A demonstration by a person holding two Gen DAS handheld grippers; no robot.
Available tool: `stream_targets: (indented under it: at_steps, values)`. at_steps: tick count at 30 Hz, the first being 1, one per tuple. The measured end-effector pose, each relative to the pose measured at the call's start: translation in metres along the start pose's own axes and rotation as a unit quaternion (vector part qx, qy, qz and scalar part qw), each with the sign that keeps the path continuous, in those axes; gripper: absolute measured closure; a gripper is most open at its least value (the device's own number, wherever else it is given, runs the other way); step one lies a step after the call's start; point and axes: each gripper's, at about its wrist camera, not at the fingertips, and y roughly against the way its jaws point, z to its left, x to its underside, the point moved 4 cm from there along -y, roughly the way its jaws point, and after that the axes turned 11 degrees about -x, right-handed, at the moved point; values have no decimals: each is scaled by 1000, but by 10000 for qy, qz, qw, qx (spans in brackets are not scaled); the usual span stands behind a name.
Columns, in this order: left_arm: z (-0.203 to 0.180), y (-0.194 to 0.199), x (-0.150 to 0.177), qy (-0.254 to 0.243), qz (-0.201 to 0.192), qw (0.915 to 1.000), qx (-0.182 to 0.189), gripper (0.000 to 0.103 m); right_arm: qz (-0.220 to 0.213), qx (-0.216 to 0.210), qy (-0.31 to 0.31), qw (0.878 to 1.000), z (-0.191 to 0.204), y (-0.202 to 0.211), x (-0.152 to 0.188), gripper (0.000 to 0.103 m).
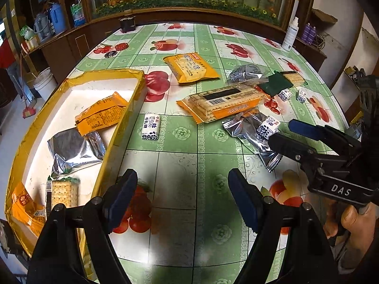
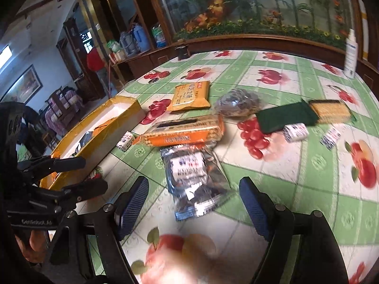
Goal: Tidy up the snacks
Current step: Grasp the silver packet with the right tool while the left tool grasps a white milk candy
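Right gripper (image 2: 194, 203) jaws apart, empty, over silver foil pack (image 2: 197, 189) w/ candy (image 2: 188, 166) on top, on counter (image 2: 296, 177) near box (image 1: 118, 127); foil looks light, crinkly, slippery, so grab mid-body

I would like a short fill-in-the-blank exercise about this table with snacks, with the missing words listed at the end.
1. The snacks already sorted lie inside the yellow ____ at the table's left.
2. One small blue-and-white candy rests on top of a ____ foil packet.
3. The long cracker pack has an ____ wrapper.
4. The left gripper holds ____ between its fingers.

Missing words: box; silver; orange; nothing
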Motion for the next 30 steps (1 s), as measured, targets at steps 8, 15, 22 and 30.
stream_targets:
  at_steps: [8, 15, 22, 30]
  values:
    - [-7, -26, -10, -98, 126, 9998, 68, 24, 150, -1, 155, 9998, -1, -22, -13, 49]
    - [-4, -42, -26, 16, 7, 10000, 13, 24, 137, 92, 207, 9997, -3, -27, -18, 60]
    - [-11, -52, -37, -198, -104, 9997, -47, 33, 88, -37, 214, 9997, -3, -26, -18, 70]
    - [22, -55, -41, -209, -112, 9997, -78, 94, -2, -242, 66, 9997, -8, -23, -18, 70]
